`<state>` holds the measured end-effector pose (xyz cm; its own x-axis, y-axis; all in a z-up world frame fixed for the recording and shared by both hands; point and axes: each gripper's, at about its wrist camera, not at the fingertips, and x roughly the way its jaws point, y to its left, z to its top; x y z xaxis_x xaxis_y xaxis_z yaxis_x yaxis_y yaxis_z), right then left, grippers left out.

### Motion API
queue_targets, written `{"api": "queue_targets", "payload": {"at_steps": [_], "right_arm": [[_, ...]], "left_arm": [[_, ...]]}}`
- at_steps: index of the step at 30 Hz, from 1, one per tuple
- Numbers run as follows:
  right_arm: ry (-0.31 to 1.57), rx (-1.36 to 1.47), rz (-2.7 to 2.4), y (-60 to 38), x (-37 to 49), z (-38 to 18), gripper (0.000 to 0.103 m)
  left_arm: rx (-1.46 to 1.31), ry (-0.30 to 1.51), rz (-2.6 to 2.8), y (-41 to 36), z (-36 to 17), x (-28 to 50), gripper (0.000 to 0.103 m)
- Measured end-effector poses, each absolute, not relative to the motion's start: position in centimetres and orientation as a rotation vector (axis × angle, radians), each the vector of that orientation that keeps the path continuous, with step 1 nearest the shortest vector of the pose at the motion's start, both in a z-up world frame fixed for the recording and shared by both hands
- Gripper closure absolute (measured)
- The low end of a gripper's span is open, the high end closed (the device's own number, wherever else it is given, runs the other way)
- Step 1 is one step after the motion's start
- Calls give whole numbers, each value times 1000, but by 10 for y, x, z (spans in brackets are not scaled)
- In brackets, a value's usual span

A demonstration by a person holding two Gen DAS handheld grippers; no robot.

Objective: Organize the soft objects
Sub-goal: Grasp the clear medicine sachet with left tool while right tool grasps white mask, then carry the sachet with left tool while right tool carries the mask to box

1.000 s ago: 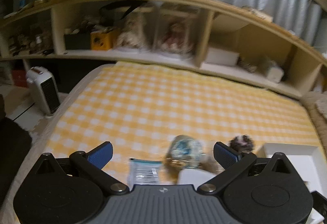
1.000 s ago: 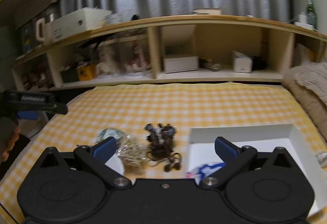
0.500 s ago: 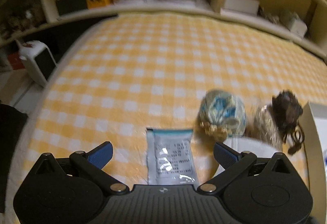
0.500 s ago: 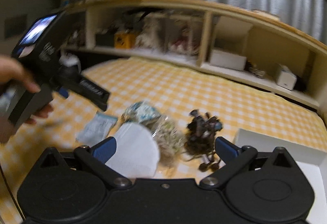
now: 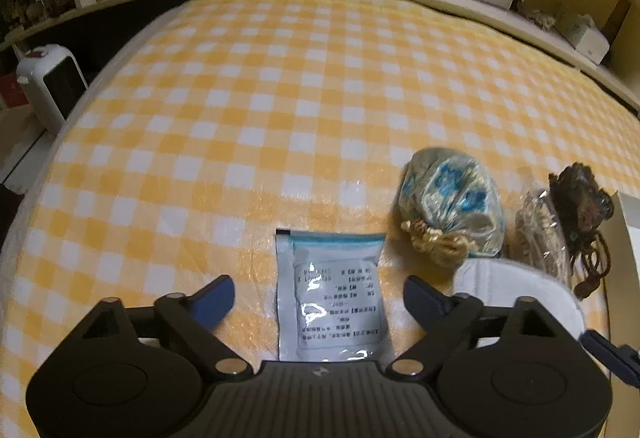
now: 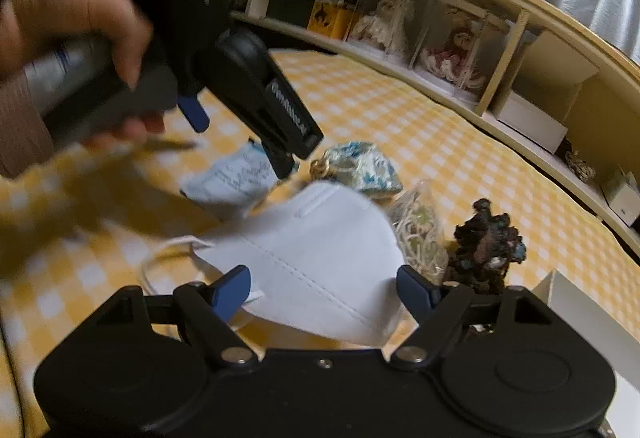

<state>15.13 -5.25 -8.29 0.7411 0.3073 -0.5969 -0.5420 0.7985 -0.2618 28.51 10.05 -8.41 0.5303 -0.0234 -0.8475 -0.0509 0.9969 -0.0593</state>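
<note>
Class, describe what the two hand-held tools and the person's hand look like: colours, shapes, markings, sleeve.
Each tool is matte black with two round housings, silver pivot screws and angled arms ending in blue pads. The left tool has a ribbed grey base with a small logo. The right tool has a plain black base. Seen from the right wrist, the left tool carries white lettering on its side. The hand is bare, above a ribbed brown sleeve.

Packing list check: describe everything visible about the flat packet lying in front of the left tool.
The flat packet is a pale, glossy plastic sachet with a blue-green strip along its far edge and a white printed label, unreadable here. It lies flat on the yellow checked blanket, between the open left tool's fingers, untouched.
</note>
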Motion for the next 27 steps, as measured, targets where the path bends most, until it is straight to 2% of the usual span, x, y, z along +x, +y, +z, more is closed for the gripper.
{"api": "queue_targets", "payload": {"at_steps": [1,5,8,9,13,16,27], "right_arm": [[568,-451,479,-52,154,-87,25],[590,-448,490,-54,161,-95,51],[613,-431,506,-56,163,-95,58],[623,-424,511,-57,164,-94,60],[666,-395,520,-61,167,-94,83],[679,-365,511,-67,167,-92,96],[707,-189,451,-102,164,-65,99]], "left_arm": [[-80,1022,15,100,-86,286,20],[-60,1063,-2,96,-98,288,21],[-7,1060,-6,86,-100,288,21],[-5,1060,-9,85,-101,288,24],[47,1048,12,82,-105,288,40],[42,1037,20,79,-105,286,43],[38,1022,-41,75,-94,264,47]]}}
